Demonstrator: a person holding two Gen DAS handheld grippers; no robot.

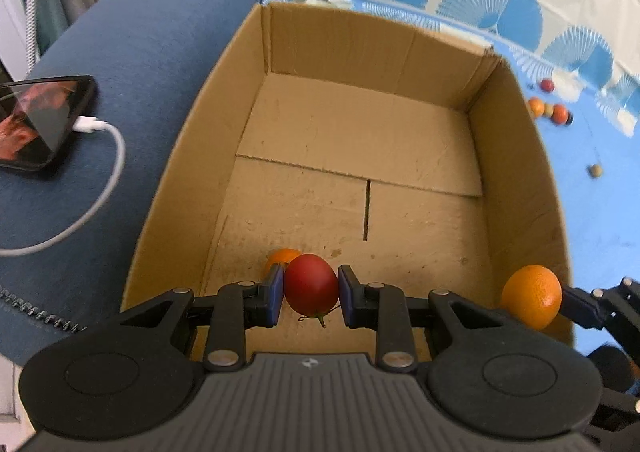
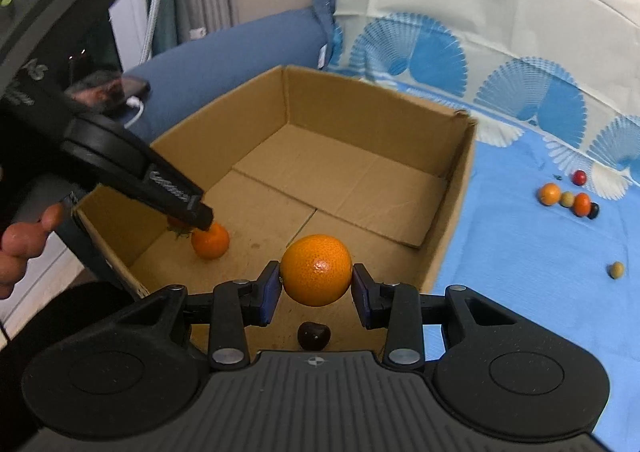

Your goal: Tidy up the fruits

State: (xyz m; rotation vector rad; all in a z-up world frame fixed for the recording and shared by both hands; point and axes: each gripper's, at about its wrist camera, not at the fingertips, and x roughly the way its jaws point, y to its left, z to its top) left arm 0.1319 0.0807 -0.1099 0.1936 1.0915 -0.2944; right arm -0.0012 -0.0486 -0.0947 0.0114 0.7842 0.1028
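Note:
My left gripper (image 1: pixel 311 288) is shut on a red tomato (image 1: pixel 311 284) and holds it low inside the open cardboard box (image 1: pixel 516 155), near the front left corner. A small orange (image 1: pixel 282 256) lies on the box floor just behind it; it also shows in the right wrist view (image 2: pixel 210 240). My right gripper (image 2: pixel 316 284) is shut on a bigger orange (image 2: pixel 316 270) above the box's front right part; this orange also shows in the left wrist view (image 1: pixel 531 296). A dark cherry (image 2: pixel 314 336) lies on the box floor under it.
The box (image 2: pixel 456 187) sits on a blue fan-patterned cloth (image 2: pixel 520 272). Several small fruits (image 2: pixel 568 197) lie on the cloth to the right, and one olive-coloured fruit (image 2: pixel 616 270) lies nearer. A phone (image 1: pixel 38 123) with a white cable (image 1: pixel 100 187) lies on the blue sofa arm at left.

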